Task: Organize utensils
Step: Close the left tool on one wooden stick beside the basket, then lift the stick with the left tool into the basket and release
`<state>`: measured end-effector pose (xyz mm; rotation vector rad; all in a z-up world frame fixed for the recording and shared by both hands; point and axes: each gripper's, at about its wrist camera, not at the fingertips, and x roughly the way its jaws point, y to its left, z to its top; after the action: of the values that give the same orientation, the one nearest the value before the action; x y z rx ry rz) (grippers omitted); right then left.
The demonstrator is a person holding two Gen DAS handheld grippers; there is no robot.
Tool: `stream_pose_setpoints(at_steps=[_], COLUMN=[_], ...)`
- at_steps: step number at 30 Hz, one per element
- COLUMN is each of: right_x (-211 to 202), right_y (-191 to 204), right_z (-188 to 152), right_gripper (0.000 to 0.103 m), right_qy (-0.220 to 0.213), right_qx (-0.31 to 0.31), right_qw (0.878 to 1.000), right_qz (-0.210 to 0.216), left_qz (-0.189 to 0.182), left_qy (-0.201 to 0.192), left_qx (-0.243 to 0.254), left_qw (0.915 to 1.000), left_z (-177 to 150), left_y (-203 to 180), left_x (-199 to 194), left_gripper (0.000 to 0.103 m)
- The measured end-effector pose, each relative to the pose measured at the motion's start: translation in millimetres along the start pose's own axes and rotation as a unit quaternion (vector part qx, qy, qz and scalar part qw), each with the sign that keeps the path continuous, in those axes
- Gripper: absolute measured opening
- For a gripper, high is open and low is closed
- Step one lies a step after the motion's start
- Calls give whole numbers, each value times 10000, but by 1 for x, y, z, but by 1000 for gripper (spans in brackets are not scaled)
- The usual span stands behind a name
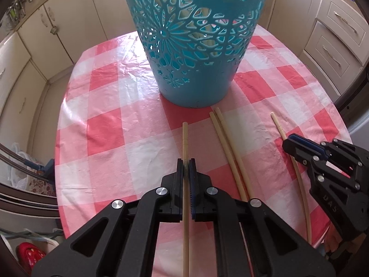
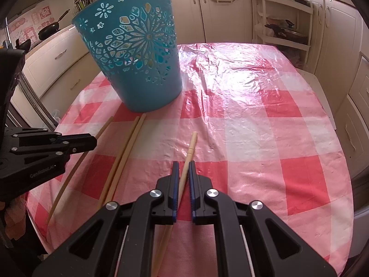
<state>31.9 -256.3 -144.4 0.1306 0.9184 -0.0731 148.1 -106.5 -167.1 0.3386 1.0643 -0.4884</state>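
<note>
Chopsticks gripped for transfer to basket

Chopsticks lie on the checked tablecloth (image 2: 230,120) before the teal basket (image 1: 193,46). My left gripper (image 1: 185,164) clamps one chopstick (image 1: 185,138); my right gripper (image 2: 182,168) pinches another (image 2: 190,147). I judge both are held mid-shaft for balance. A pair (image 1: 221,133) remains between them.
</note>
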Motion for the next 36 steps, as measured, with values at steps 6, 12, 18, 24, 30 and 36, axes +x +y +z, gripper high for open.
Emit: stream_pose_setpoints(at_steps=[6, 12, 18, 24, 30, 36], right_x=[0, 0, 1, 0, 1, 1], right_y=[-1, -6, -10, -11, -10, -9], right_z=[0, 1, 2, 2, 2, 3], right_gripper=[9, 9, 9, 9, 9, 10], right_qy=[-7, 10, 34, 23, 16, 18], right_qx=[38, 152, 320, 356, 297, 308], right_qw=[10000, 9998, 9992, 9990, 9993, 9992], right_qz=[19, 133, 252, 273, 228, 241], left_qz=[-868, -1947, -1755, -1425, -613, -269], left_qy=[-156, -1233, -2240, -2988, -3349, -3051], left_qx=[325, 237, -160, -1250, -1800, -1667], left_qw=[9956, 9728, 9585, 9353, 9229, 9372], left_z=[1, 40, 106, 160, 187, 182], left_y=[2, 11, 22, 45, 52, 43], left_x=[-40, -130, -185, -177, -128, -89], left_gripper=[4, 4, 5, 5, 5, 5])
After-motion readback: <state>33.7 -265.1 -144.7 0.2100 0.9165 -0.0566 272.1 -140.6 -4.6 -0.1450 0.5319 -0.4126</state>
